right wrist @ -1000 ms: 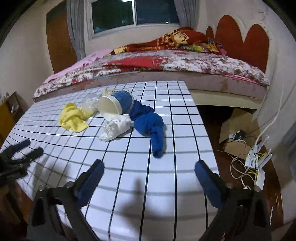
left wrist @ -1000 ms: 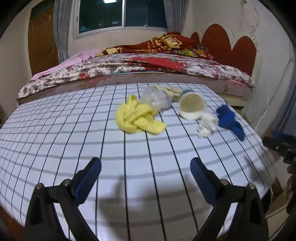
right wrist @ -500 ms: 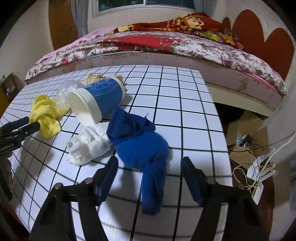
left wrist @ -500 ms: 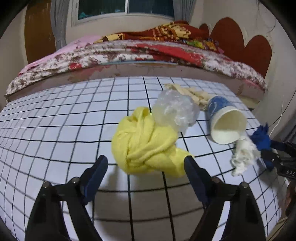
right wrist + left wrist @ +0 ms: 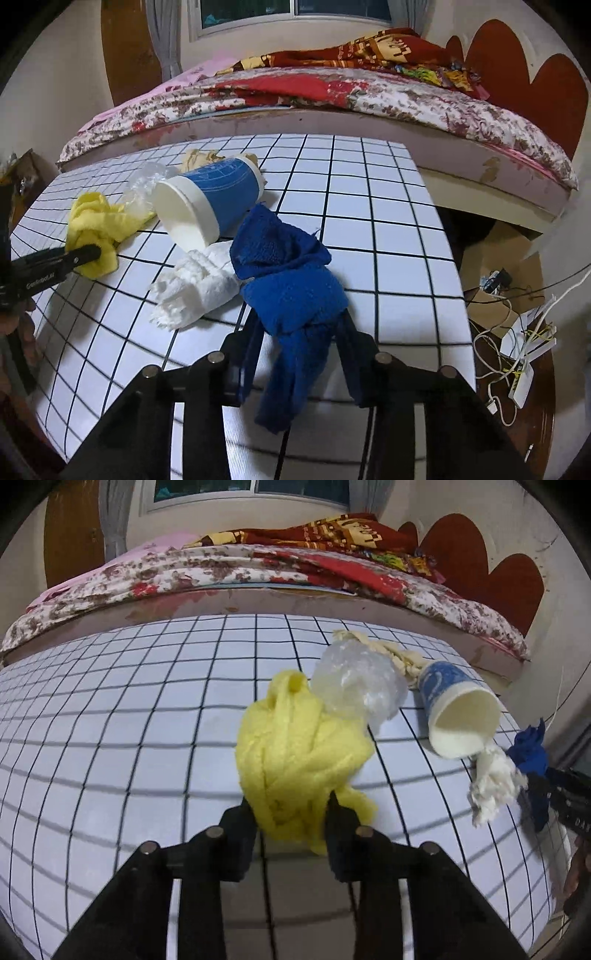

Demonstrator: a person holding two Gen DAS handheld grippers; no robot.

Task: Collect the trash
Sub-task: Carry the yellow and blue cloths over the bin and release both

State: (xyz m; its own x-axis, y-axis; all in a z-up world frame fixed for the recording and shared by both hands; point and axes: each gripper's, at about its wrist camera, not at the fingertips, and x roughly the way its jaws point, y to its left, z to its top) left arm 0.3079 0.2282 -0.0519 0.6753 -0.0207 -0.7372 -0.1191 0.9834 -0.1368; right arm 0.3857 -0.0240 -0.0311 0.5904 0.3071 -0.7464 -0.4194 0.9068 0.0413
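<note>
Nearest, the left gripper point(image 5: 291, 812) has just been closing and now pinches the near end of the yellow cloth point(image 5: 295, 753), which lies on the checked surface point(image 5: 110, 738). The right gripper point(image 5: 295, 332) has likewise been closing around the blue cloth point(image 5: 288, 280); its pads look pressed on the cloth's narrow tail. Beyond them lie the white tissue wad point(image 5: 195, 291), the tipped blue paper cup point(image 5: 210, 195), a crumpled clear plastic bag point(image 5: 354, 686) and a beige scrap point(image 5: 391, 657), all untouched. Collection looks barely begun: nothing is lifted, and no bin shows.
</note>
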